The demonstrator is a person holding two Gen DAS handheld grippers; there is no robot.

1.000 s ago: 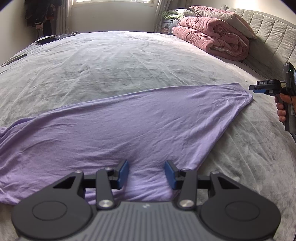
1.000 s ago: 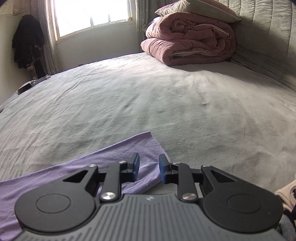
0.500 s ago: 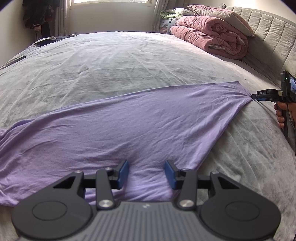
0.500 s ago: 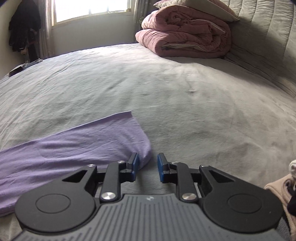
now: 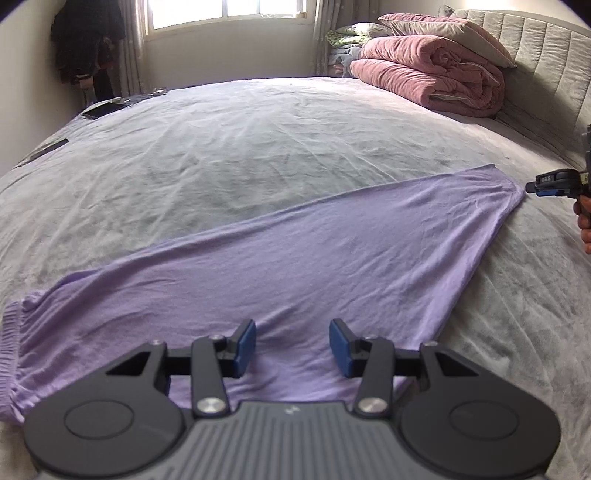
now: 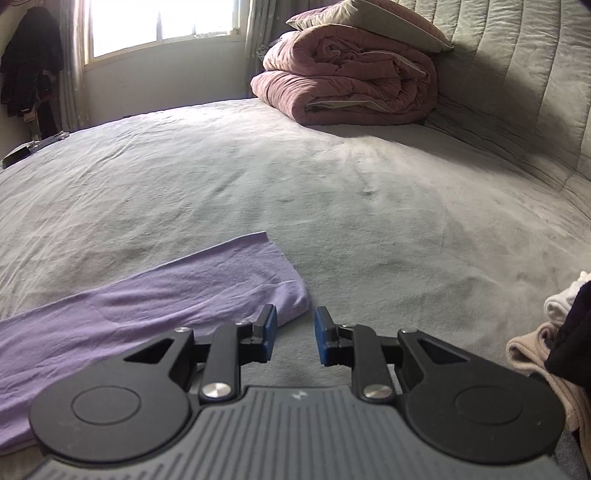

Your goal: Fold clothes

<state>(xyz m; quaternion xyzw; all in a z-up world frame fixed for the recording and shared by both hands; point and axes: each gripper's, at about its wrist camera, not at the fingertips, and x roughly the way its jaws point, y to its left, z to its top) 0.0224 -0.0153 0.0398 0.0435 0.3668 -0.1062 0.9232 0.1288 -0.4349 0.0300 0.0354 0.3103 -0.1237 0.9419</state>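
The bed (image 5: 258,155) fills both views, covered by a grey, lightly wrinkled sheet. A padded headboard (image 6: 517,74) runs along its right side; a folded pink quilt (image 5: 432,79) with a pillow (image 6: 369,26) on top lies against it.

The purple garment (image 5: 295,258) lies flat on the near part of the bed. Only the left wrist view shows its full extent — a long tapered shape with a gathered elastic edge at the far left and a narrow end at the far right. The right wrist view shows only that narrow end (image 6: 184,291), with its squared hem.

Left tool (image 5: 292,347): released, fingers well apart, positioned over the wide part of the garment; nothing is between the pads.

Right tool (image 6: 295,334): jaws stand narrowly apart with only bare sheet between them; its left finger is just beside the garment's corner. The left wrist view shows this tool (image 5: 532,186) from the side, tip next to the garment's narrow end, gripped by a hand (image 5: 583,218).

Right wrist view only — a small pile of clothes (image 6: 554,332), beige, white and dark, at the right edge. Left wrist view only — a flat dark object (image 5: 101,110) near the far left corner of the bed.
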